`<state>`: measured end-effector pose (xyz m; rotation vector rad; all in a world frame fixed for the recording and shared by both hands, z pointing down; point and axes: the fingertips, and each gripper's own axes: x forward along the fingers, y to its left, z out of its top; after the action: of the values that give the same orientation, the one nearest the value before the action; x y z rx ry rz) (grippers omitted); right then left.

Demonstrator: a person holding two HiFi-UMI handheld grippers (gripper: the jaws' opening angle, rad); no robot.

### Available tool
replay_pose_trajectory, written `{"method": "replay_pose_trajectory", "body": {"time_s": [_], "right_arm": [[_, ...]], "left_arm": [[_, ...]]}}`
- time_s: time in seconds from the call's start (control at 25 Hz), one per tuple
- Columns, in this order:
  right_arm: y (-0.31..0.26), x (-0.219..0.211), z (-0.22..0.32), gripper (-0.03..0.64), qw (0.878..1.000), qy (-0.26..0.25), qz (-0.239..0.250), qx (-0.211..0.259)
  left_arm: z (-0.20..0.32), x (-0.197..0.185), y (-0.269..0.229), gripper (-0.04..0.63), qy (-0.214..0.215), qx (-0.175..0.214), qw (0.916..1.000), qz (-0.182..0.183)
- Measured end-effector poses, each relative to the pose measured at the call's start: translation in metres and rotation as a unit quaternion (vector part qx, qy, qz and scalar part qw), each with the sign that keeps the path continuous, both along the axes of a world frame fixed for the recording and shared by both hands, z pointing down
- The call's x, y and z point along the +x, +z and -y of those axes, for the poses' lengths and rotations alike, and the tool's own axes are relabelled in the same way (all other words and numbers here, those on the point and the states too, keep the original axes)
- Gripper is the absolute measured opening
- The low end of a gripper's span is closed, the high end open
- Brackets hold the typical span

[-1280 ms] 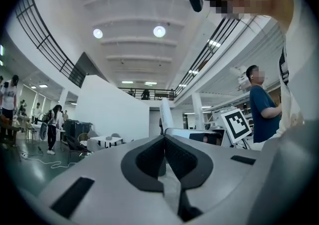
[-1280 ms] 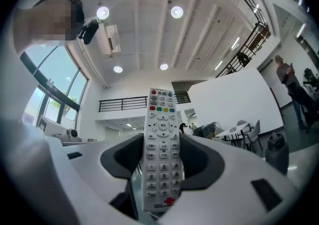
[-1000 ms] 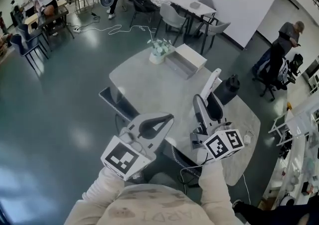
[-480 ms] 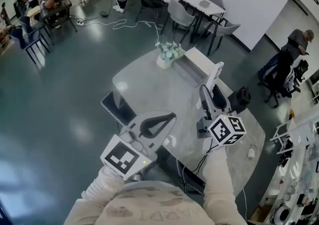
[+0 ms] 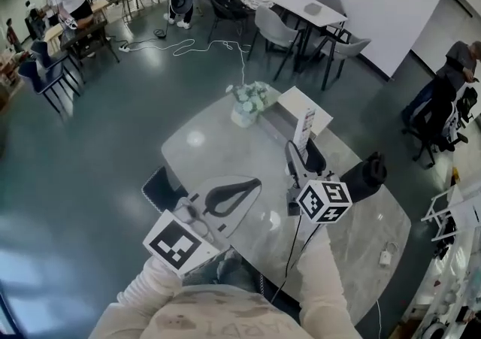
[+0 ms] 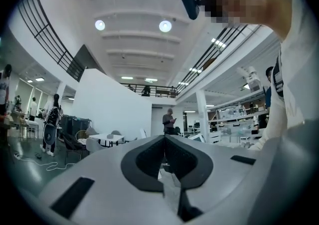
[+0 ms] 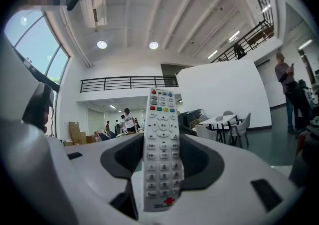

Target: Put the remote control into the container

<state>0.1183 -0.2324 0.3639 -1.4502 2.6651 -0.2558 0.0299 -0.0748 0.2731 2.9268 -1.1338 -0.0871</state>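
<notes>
A white remote control (image 7: 162, 134) with coloured top buttons stands upright between the jaws of my right gripper (image 7: 162, 169), which is shut on its lower half. In the head view the remote (image 5: 304, 125) points away from me, and its far end overlaps the near edge of the white rectangular container (image 5: 284, 104) at the far side of the grey table (image 5: 218, 146). My right gripper (image 5: 301, 152) hangs over the table's middle. Over the near left table edge, my left gripper (image 5: 252, 186) is shut, and the left gripper view shows its jaws (image 6: 164, 141) touching with nothing between them.
A small potted plant (image 5: 248, 101) stands left of the container. A black bag (image 5: 370, 171) sits by the table's right side and a dark chair (image 5: 161, 189) at its near left. Tables, chairs and people fill the room beyond.
My right gripper has carried the remote forward and left, so its tip now reaches the container. The left gripper has stayed shut in about the same place.
</notes>
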Motion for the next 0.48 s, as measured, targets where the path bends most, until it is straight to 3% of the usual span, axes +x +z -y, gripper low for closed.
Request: {"method": "replay_pose_trajectory", "body": {"time_s": [0.24,0.48], "right_arm": [[0.031,0.013,0.029,0.225,0.999,0.011,0.017,-0.032],[0.029,0.014,0.058,0.225,0.999,0.032,-0.009,-0.043]], "left_arm": [[0.032,0.006,0.014,0.014,0.01,0.001,0.9996,0.026],[0.063,-0.001,0.007,0.014,0.036,0.001,0.9992,0.015]]}}
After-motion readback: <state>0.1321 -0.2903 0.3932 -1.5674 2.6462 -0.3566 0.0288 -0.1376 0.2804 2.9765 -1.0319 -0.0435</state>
